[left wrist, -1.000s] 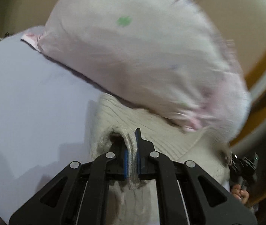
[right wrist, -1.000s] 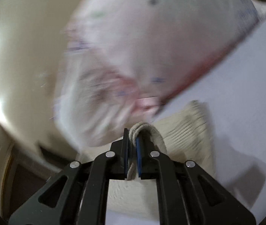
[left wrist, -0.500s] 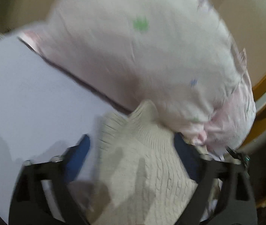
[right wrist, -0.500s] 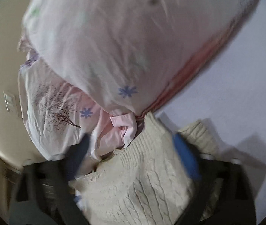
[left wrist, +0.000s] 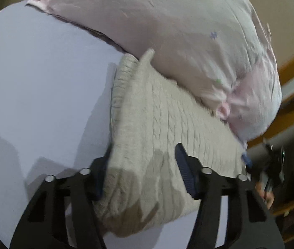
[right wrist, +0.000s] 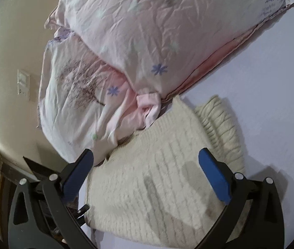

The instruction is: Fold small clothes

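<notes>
A cream cable-knit sweater [left wrist: 157, 128] lies folded on the pale lavender bed sheet [left wrist: 39, 83], its far edge tucked against a pink floral pillow [left wrist: 178, 31]. My left gripper [left wrist: 142, 170] is open and hovers just above the sweater's near part, one finger on each side, holding nothing. In the right wrist view the same sweater [right wrist: 157, 176] lies flat below my right gripper [right wrist: 147, 174], which is wide open and empty. The ribbed hem [right wrist: 221, 128] sticks out at the sweater's right side.
The pink floral pillow [right wrist: 147, 31] and a second pillow with a tree print [right wrist: 74, 87] sit behind the sweater. A beige wall with a light switch [right wrist: 23, 81] is at the left. A wooden bed frame [left wrist: 292, 78] curves at the right. Sheet [right wrist: 271, 72] extends right.
Both grippers were shut on the sweater's edge one second ago. They have opened, let the sweater drop flat on the sheet, and pulled back slightly.
</notes>
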Demonstrator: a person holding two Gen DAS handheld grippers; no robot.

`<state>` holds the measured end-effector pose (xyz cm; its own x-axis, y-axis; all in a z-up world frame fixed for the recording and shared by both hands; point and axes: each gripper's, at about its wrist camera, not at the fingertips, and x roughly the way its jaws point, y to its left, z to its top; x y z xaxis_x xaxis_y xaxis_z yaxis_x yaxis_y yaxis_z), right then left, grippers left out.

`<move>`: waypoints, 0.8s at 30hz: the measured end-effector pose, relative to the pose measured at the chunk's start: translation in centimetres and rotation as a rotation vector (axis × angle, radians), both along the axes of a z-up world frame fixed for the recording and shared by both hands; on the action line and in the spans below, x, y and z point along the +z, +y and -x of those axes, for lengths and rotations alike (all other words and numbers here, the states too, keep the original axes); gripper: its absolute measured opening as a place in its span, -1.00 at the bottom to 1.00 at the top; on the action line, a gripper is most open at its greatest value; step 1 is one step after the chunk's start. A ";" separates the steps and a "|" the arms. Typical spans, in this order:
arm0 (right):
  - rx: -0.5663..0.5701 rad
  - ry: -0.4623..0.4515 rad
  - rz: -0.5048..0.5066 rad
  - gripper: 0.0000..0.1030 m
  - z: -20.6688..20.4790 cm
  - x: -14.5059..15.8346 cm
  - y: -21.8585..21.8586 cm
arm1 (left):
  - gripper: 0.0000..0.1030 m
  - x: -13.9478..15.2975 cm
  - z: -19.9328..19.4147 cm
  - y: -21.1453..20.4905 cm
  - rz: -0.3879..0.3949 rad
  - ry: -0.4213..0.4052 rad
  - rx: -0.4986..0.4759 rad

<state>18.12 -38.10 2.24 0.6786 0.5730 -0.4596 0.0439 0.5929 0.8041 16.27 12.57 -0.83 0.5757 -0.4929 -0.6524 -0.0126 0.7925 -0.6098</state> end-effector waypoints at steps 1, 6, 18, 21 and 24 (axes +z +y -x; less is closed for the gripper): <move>0.009 -0.002 0.000 0.96 0.0 0.1 0.2 | -0.54 -0.6 -0.4 -0.1 0.042 0.030 0.001; 0.044 -0.027 -0.011 0.96 1.3 0.9 -0.5 | -0.71 0.2 -0.7 -0.1 0.208 0.033 0.004; -0.123 -0.096 0.082 0.96 6.8 3.3 -7.1 | -0.60 9.0 -1.5 -31.0 -0.026 -0.238 -0.599; -0.116 -0.052 0.094 0.96 6.9 2.9 -8.0 | -0.60 7.3 -0.1 -36.4 -0.013 -0.216 -0.772; -0.068 -0.052 0.130 0.96 6.5 3.3 -8.1 | -0.48 9.1 1.4 -33.0 0.072 -0.305 -0.758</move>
<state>11.57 -46.15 5.53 0.7387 0.4625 -0.4903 0.0479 0.6895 0.7227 14.87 -20.42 8.24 0.2162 -0.8541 -0.4730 0.6853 0.4778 -0.5496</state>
